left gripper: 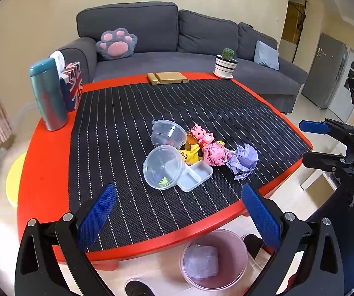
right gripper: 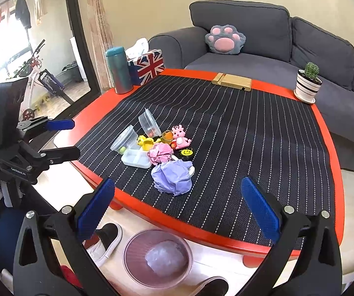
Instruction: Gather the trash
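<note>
Both views are bright, evenly lit indoor pictures with soft daylight. In the right wrist view the glass door at left is blown out to near white, and light comes from that side. Shadows are soft: a faint one lies under the crumpled purple paper. The red bench rim shows a mild sheen. Strong fisheye distortion bends the sofa and walls, and dark vignetting fills the corners. The centre is fairly sharp; the edges look soft and slightly smeared.
</note>
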Available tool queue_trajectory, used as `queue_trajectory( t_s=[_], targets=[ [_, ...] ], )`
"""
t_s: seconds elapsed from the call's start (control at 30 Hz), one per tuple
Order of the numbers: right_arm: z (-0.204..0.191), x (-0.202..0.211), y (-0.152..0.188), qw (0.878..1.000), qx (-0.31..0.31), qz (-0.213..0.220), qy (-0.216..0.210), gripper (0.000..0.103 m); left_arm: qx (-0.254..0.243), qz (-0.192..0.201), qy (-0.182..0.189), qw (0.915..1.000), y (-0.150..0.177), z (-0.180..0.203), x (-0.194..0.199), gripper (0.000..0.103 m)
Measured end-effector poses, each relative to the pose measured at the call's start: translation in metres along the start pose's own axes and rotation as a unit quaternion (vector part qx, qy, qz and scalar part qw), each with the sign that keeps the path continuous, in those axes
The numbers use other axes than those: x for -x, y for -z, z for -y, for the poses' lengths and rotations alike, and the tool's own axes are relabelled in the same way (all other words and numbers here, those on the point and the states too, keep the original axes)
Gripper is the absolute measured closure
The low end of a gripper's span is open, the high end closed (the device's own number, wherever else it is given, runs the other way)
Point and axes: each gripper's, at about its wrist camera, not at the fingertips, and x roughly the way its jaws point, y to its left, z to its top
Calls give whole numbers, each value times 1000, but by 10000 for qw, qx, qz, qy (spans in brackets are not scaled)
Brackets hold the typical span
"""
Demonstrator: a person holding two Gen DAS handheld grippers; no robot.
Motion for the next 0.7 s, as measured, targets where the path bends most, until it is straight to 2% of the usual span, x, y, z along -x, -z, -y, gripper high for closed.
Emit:
queue_trajectory(
  t_s=[0.7],
  targets=[
    [0,-5,2,10000,21,-78,27,3,-9,-29,31,10000,3,0,0,5]
  ],
)
